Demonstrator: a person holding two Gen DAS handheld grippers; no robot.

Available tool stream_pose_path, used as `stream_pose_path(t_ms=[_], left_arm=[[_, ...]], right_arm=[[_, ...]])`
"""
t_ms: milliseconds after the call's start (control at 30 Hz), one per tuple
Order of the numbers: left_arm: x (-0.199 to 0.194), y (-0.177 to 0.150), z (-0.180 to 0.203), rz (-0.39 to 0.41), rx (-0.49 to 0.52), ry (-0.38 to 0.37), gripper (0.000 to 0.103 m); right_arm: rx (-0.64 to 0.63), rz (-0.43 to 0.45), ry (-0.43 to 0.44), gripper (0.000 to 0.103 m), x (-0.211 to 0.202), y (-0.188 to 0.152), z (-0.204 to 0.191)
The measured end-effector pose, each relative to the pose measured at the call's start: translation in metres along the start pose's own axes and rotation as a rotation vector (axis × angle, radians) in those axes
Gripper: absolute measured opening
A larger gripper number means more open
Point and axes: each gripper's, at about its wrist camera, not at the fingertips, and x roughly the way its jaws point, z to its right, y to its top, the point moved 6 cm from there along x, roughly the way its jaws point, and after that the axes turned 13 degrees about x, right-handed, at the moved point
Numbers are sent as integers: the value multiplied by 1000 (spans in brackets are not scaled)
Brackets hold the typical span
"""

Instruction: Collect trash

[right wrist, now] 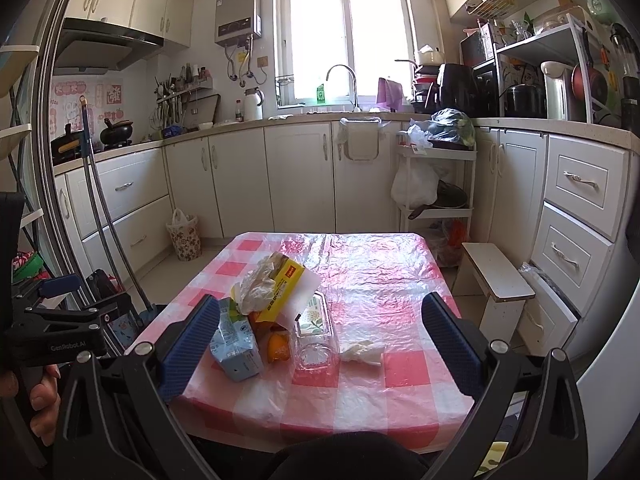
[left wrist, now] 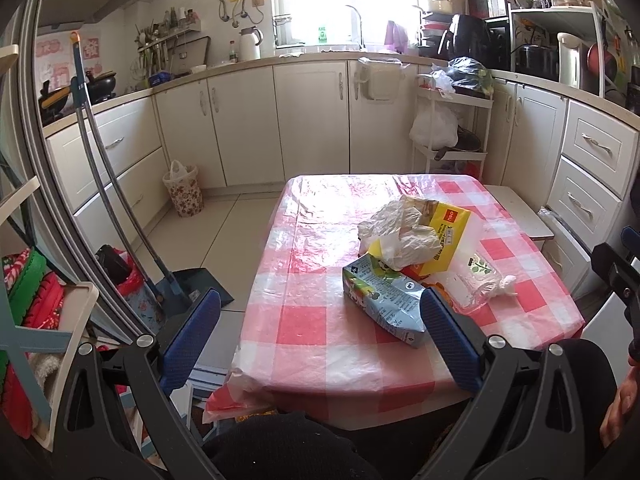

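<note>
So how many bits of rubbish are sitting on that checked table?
6 visible: blue-green drink carton nearest, crumpled plastic bag atop yellow cardboard box, orange peel, clear plastic container, white tissue rightmost. More may hide underneath.

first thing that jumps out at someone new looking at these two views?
The heap of trash in the middle of the pink checked table: a yellow box under a crumpled plastic bag, a blue-green carton at the near edge, a clear plastic container and a white tissue beside it. Both grippers, left and right, hang before it with jaws wide open, holding nothing. On the floor by the left cabinets stands a flowered bin.
</note>
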Motion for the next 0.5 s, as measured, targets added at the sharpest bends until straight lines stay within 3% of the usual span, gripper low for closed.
stream_pose_path(t_ms=[500], left_arm=[[-1, 1, 1, 4, 0, -5, 97]], right_arm=[[11, 1, 4, 97, 2, -1, 0]])
